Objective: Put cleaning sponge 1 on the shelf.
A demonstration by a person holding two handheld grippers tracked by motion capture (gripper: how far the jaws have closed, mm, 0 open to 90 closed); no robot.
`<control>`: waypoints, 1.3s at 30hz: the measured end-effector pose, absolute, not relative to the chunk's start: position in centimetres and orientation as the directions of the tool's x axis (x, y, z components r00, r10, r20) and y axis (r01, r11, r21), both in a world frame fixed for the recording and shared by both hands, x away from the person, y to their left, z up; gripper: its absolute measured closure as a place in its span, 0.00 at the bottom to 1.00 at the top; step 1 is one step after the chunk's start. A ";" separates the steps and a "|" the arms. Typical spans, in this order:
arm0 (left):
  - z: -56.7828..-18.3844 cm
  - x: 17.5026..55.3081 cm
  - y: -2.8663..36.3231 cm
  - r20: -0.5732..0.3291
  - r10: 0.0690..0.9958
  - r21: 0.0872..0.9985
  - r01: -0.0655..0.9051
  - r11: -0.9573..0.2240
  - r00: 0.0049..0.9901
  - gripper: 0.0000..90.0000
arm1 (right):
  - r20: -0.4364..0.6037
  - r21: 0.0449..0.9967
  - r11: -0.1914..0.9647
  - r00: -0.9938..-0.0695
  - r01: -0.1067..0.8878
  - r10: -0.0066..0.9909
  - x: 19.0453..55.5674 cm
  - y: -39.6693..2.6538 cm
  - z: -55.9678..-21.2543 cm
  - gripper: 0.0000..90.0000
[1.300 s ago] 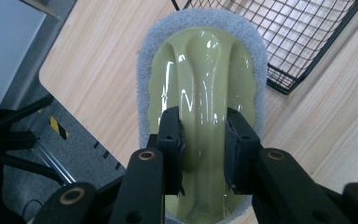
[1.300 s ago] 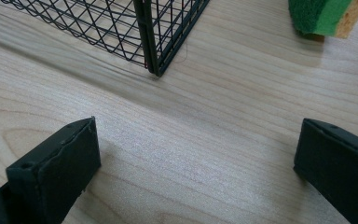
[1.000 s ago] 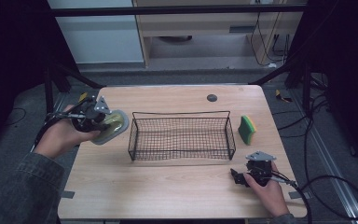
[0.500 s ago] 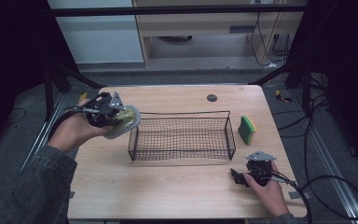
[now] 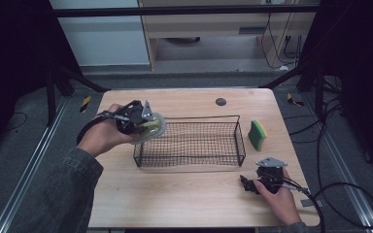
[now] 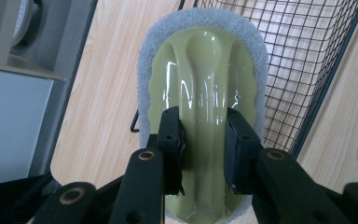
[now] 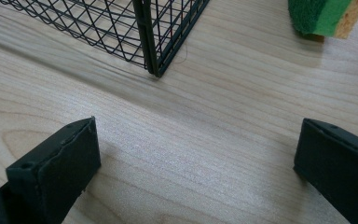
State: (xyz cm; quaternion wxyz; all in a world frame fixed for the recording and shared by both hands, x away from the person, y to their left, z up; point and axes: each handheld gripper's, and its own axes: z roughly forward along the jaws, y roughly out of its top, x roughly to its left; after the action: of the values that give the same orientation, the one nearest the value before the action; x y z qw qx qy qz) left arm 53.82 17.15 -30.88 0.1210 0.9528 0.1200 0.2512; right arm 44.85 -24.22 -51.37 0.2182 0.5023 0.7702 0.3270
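A wooden table point(image 5: 184, 204) fills the middle of the high view, its near half bare between the two hands. A black wire basket point(image 5: 190, 141) stands at the table's centre, open at the top. In the high view, bare wood runs along the table's far edge behind the basket, where a small dark round mark point(image 5: 220, 101) sits. To the right of the basket, apart from it, a green and yellow sponge point(image 5: 257, 135) stands on its edge with clear wood around it.

The left gripper point(image 5: 143, 121), at the left of the high view, is held above the basket's left end. Its jaws pinch the raised central ridge of a scrubbing pad point(image 6: 200, 98). In the left gripper view the pad is an oval of glossy pale yellow-green plastic with a wavy outline, backed by a rim of grey-white fibre. It hangs over the basket's wire corner and the bare wood beside it.

The right gripper point(image 5: 252, 184) rests low at the lower right of the table, near the front edge. Its jaws are spread wide over bare wood, pointing toward the basket's near right corner point(image 7: 151, 70).
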 end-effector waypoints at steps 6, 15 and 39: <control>-31.6 54.2 16.6 0.449 0.283 0.293 0.160 -0.943 0.847 0.79 | -0.006 0.723 0.280 -0.400 0.632 0.917 44.9 -24.2 -51.4 0.01; -33.0 54.6 15.7 0.436 0.267 0.298 0.143 -0.944 0.860 0.78 | -0.007 0.722 0.282 -0.401 0.632 0.916 44.9 -24.2 -51.4 0.01; -34.5 54.8 14.2 0.416 0.230 0.287 0.113 -0.951 0.880 0.78 | -0.003 0.722 0.280 -0.402 0.633 0.916 44.9 -24.2 -51.3 0.01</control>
State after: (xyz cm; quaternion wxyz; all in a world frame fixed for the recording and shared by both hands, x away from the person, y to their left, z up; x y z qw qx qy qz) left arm 54.80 14.24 -34.48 0.1280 0.9611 0.0891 0.2281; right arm 44.86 -24.21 -51.35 0.2158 0.5026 0.7704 0.3276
